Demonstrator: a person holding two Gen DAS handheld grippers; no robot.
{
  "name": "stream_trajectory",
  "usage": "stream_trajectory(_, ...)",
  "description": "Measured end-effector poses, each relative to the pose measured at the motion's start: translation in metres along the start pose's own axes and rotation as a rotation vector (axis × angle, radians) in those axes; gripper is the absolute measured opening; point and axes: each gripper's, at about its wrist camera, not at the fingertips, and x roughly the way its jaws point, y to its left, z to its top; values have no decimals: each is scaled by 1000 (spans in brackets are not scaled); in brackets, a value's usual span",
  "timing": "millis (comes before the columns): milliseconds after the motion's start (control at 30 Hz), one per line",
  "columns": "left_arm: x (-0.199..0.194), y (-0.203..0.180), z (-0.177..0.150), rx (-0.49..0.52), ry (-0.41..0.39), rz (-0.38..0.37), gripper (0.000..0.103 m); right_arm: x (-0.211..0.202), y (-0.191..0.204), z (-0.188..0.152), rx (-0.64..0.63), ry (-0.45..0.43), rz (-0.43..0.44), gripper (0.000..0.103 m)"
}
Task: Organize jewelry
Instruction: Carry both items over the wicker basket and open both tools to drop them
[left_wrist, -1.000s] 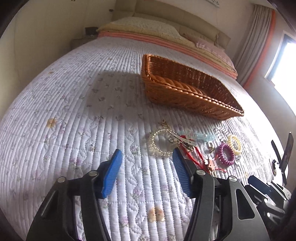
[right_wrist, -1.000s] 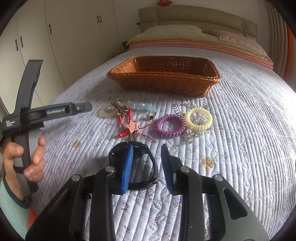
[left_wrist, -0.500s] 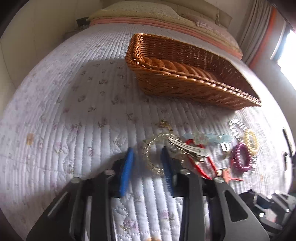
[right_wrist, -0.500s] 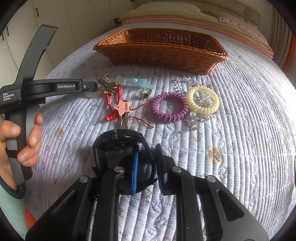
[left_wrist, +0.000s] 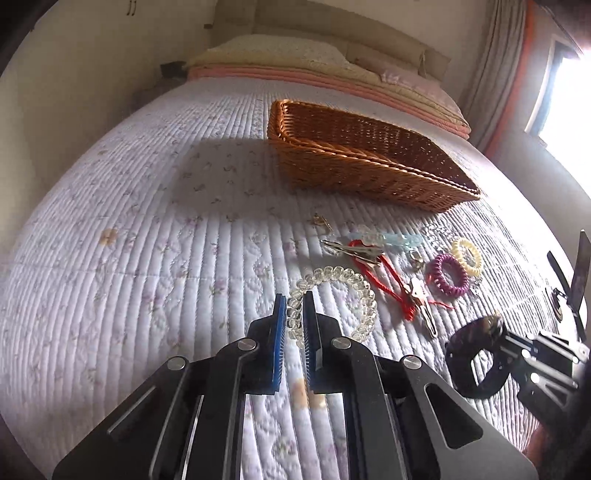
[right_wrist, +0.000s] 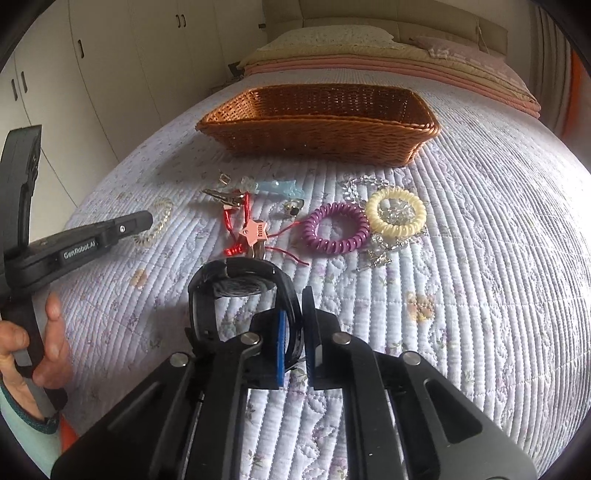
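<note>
Since the earlier frames both sets of jaws have narrowed onto jewelry. On the bed (left_wrist: 147, 258), the wicker basket (left_wrist: 369, 162) is the landmark. Nearer than the basket, the left gripper (left_wrist: 294, 310) is closing on the clear bead bracelet (left_wrist: 343, 291). The right gripper (right_wrist: 293, 321) is clenched on the black watch (right_wrist: 240, 284).

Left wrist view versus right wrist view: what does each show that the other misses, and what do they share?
Only the left wrist view: the window, and the left tool with its jaws closing on the clear bead bracelet between them. Only the right wrist view: the hand gripping the left tool's handle. Both: the wicker basket, purple coil band, yellow coil band, and the black watch clamped in the right tool.
</note>
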Motion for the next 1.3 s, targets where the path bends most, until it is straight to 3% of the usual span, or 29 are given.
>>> stream_trajectory(267, -29, -24, 8, 45, -91, -19, 7, -28, 0, 19, 5, -99, 3, 7)
stream_trajectory(433, -45, -35, 49, 65, -168, -39, 7, -49, -10, 67, 8, -212, -28, 7)
stream_trajectory(567, -30, -43, 96, 94, -210, -38, 7, -37, -22, 117, 12, -256, -73, 7)
stream_trajectory(700, 7, -46, 133, 90, -186, -42, 7, 3, -45, 161, 60, -227, -104, 7)
stream_trajectory(867, 64, -43, 159, 70, -118, -28, 7, 69, -74, 197, 116, -114, -123, 7)
stream_trajectory(1067, 113, -46, 162, 81, -34, 1, 8, 119, -88, 201, 144, -8, -138, 7)
stream_trajectory(1300, 132, -49, 154, 90, 5, 19, 9, 137, -91, 194, 142, 33, -138, 8)
